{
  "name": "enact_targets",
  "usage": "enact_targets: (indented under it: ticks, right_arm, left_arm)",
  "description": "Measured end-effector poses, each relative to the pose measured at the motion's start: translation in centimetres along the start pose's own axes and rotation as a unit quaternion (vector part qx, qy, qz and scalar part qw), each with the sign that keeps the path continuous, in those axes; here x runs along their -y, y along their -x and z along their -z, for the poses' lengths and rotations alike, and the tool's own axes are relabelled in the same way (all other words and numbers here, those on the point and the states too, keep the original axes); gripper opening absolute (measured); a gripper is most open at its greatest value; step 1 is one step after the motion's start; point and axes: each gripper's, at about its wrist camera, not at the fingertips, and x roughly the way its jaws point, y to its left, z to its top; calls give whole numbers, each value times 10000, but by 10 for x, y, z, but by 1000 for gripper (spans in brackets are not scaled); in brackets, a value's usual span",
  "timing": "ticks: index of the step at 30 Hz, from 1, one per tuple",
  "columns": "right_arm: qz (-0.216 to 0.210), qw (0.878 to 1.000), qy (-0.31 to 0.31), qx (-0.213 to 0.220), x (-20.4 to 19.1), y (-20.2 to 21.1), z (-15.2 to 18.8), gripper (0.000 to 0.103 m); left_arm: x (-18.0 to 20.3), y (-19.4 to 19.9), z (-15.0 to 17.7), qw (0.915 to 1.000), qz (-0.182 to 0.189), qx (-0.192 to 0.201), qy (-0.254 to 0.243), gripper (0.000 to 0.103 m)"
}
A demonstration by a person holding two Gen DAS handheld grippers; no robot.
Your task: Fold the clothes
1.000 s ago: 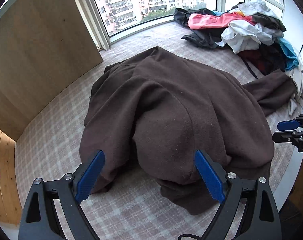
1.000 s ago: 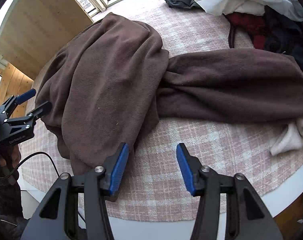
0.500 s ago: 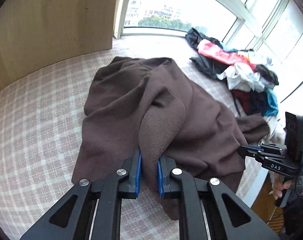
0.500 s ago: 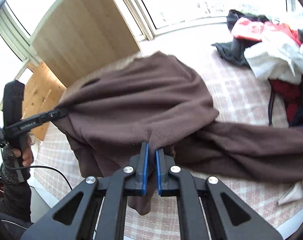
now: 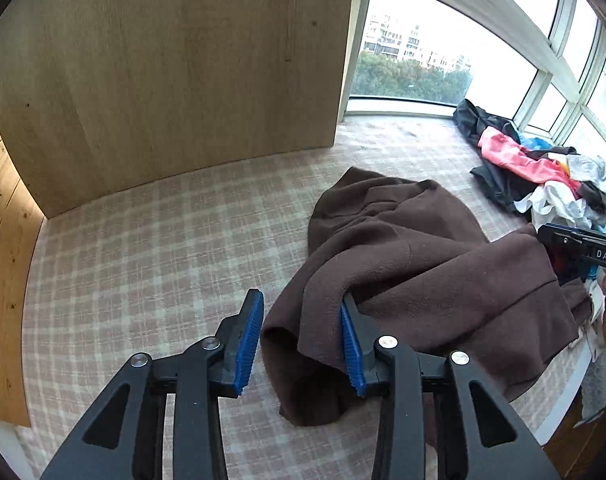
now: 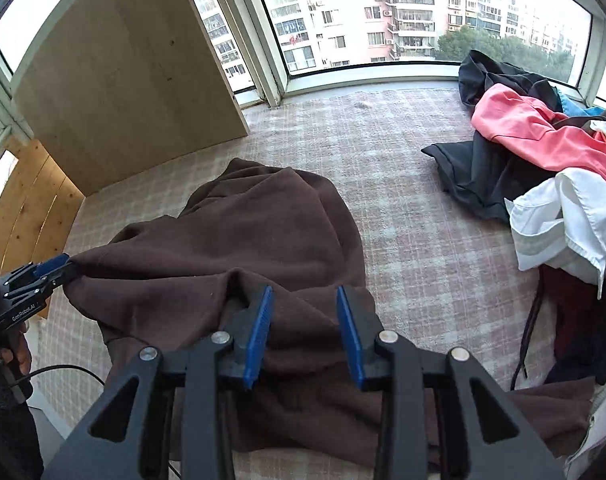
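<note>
A big window (image 6: 383,20) curves around the far side of a checked pink mat (image 5: 143,260). A tall wooden board (image 5: 183,72) stands at the mat's far left edge. The mat ahead of the left tool (image 5: 301,340) and off to its left is bare.

The brown top (image 5: 403,260) lies bunched just ahead of both tools and droops over the near edge of the mat. The left tool's jaws are opening, about half wide. A fold of the top hangs over its right finger (image 5: 353,344), and the blue pads do not squeeze it.

The right tool (image 6: 303,332) also has its jaws opening, about half wide. The brown top lies under and between them, but the pads do not press it.

A pile of clothes (image 6: 543,160) sits far to the right of the right tool, with a strip of bare mat between it and the brown top.
</note>
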Motion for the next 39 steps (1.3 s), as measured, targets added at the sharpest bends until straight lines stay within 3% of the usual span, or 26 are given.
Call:
enact_targets:
  ticks: [5,8,13,17,22,26,30,32,33,35,36,39]
  right_arm:
    - [-85,9998,120,-100,17,11,45,41]
    - [-148,9986,410,-312,8,12,80,47]
    - [271,9899,1282,-536,-22,-8,124,48]
    - [248,9861,1501,-665,-37,-27,124,48]
    - [123,9799,1762,-927,-60,-34,123,48]
    - [-238,9765,2045,-638,-76,-7,123,48]
    - [-438,9799,1815,-697,-74,-16,111,48]
    - [-632,9819,1568,-854,-71,-31,104,34]
    - [-639,9816,1510,-977,-73,-36,101,12]
    - [-648,9808,1454,-1127,-79,-39,95,9]
    - [-848,9794,1450,-1124,-85,-32,92,5]
    - [-1712,9695,1513,-883,-112,11,77,5]
  left_arm:
    - [-11,13,30,9990,2,-99,-445,42]
    - [-16,21,44,9982,-102,-252,-537,40]
    - [-10,21,64,9966,519,-586,-275,48]
    - [18,7,79,9918,861,-895,-309,48]
    - [53,12,93,9862,1307,-934,-400,48]
    - [66,24,106,9873,1224,-846,-564,48]
    - [79,23,125,9812,1576,-1017,-463,48]
    - [93,19,134,9785,1646,-1101,-569,48]
    - [100,17,139,9769,1699,-1146,-600,48]
    - [110,13,143,9744,1804,-1190,-616,48]
    - [114,13,145,9740,1826,-1187,-619,48]
    - [114,18,146,9754,1845,-1086,-517,48]
